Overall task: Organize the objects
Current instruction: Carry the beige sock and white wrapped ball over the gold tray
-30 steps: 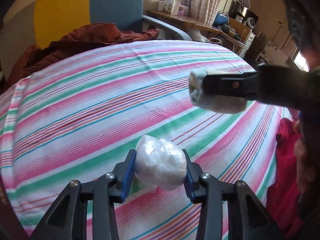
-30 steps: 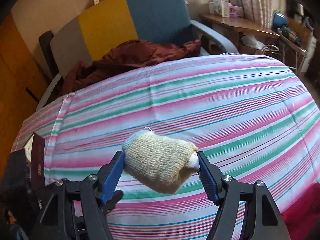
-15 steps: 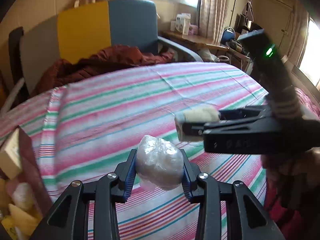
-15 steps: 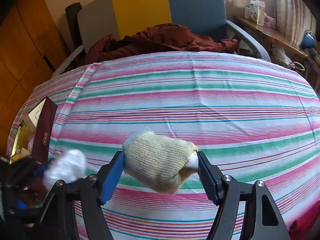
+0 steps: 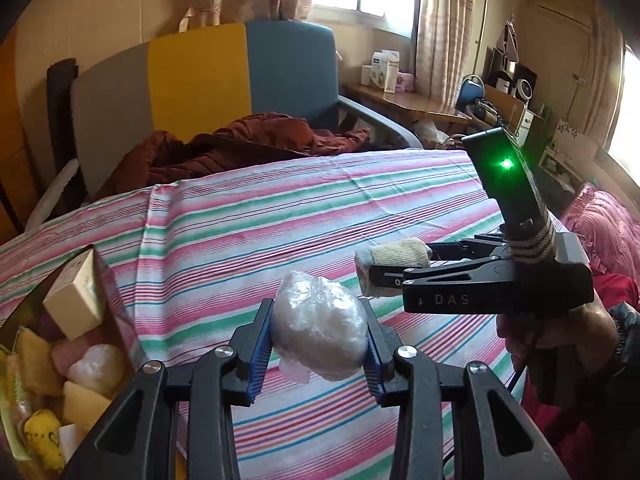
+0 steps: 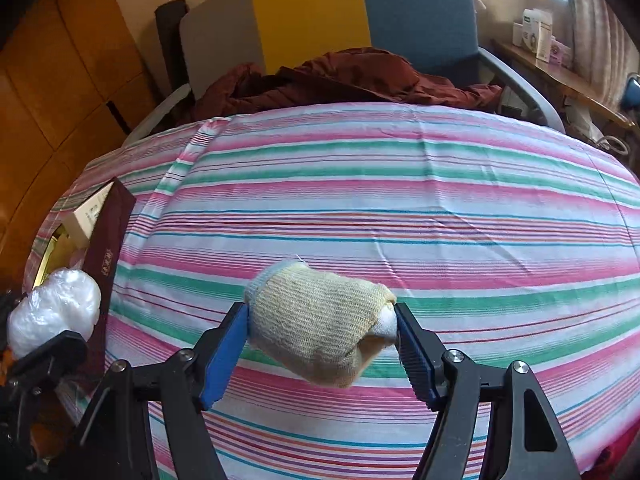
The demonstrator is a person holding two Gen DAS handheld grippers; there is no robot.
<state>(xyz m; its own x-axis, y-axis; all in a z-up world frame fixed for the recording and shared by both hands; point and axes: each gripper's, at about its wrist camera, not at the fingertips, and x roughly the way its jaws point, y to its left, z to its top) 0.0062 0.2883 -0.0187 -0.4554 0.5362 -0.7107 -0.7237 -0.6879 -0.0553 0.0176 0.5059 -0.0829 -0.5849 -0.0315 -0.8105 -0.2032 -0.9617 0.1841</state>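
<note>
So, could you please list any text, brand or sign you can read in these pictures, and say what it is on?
"DAS": on the side of the right gripper, seen from the left wrist; further letters are lost.
Gold mark on the maroon box: too small to read.
Print on the white cartons on the far desk: too blurred to read.

The left gripper (image 5: 319, 346) points down at a slant, its blue pads clamped on both sides of a white bundle (image 5: 320, 340) held off the surface. The right gripper (image 6: 322, 342) tilts down too, jaws set wider and pressed on the ends of a rolled sock (image 6: 316, 328). In the left view the right gripper lies side-on, gripped by a hand (image 5: 556, 328) in what looks like a dark cuff, though that edge is dim.
</note>
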